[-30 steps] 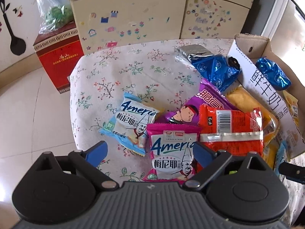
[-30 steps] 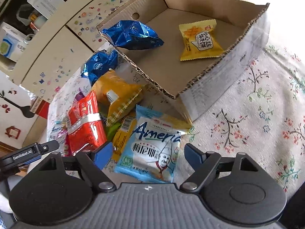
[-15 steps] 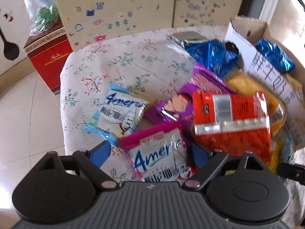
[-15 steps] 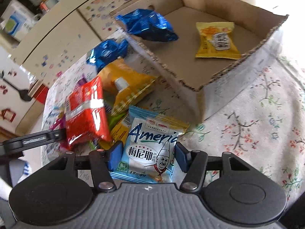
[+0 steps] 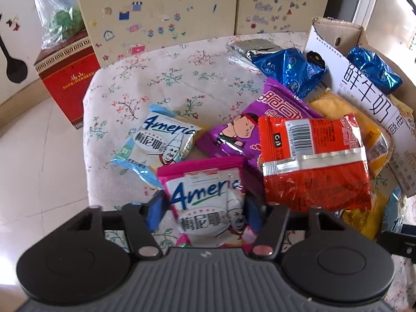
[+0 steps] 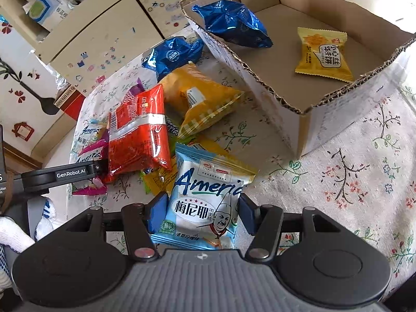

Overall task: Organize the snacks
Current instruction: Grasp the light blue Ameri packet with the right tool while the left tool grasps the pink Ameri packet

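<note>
My left gripper point(image 5: 204, 212) is shut on a pink Ameria packet point(image 5: 208, 202), its blue fingers pressing both sides. My right gripper point(image 6: 201, 212) is shut on a light-blue Ameria packet point(image 6: 205, 202). A second light-blue Ameria packet point(image 5: 161, 140), a purple packet point(image 5: 249, 127), a red packet point(image 5: 314, 161), an orange-yellow bag point(image 6: 200, 101) and a blue foil packet point(image 5: 288, 70) lie on the floral cloth. The cardboard box point(image 6: 306, 98) holds a blue foil packet point(image 6: 234, 23) and a yellow packet point(image 6: 323, 54).
A cream cabinet with stickers point(image 5: 182, 13) stands behind the table. A red carton point(image 5: 69, 75) with a plastic bag on it sits on the floor at the left. The table's left edge point(image 5: 87, 130) drops to tiled floor. A silver wrapper point(image 5: 253, 46) lies by the far edge.
Both grippers have closed: the left onto the pink Ameria packet, the right onto the light-blue one. Both moved forward over their packets first.
</note>
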Available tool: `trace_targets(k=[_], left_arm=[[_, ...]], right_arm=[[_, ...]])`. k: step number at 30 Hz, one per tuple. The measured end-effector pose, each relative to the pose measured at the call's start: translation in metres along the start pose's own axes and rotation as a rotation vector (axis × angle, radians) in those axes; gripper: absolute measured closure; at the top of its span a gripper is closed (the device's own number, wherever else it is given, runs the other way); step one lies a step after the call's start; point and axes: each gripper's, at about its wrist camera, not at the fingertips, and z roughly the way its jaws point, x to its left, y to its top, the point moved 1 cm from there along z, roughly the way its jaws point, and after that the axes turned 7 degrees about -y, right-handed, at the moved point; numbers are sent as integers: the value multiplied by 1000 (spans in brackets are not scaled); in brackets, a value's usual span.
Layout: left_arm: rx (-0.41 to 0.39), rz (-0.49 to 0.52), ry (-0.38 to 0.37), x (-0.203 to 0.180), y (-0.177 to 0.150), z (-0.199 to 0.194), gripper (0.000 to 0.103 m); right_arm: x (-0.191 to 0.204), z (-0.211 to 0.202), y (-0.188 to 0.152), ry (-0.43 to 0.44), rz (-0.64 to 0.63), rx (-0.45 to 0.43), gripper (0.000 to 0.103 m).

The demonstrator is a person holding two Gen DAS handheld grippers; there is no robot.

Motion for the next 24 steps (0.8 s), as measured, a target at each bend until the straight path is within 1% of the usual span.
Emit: trace_targets(k=[3, 5, 10, 17, 21, 24], left_arm=[[-6, -32, -24, 3, -3, -7, 54], [-9, -48, -40, 4, -6, -11, 55], [-21, -23, -37, -2, -14, -21, 55], [-42, -47, -54, -7, -28, -35, 56], [-55, -48, -64, -14, -36, -42, 56], [-72, -29, -62, -22, -40, -49, 56]], right_arm=[[1, -3, -1, 8, -16, -6, 39], [1, -5, 0, 16, -32, -11, 39], [6, -10, -3, 32, -76, -23, 39], [13, -15, -4, 30, -130, -50, 39], [16, -18, -5, 28, -159, -69, 39], [19, -21, -7, 28, -182, -83, 39]])
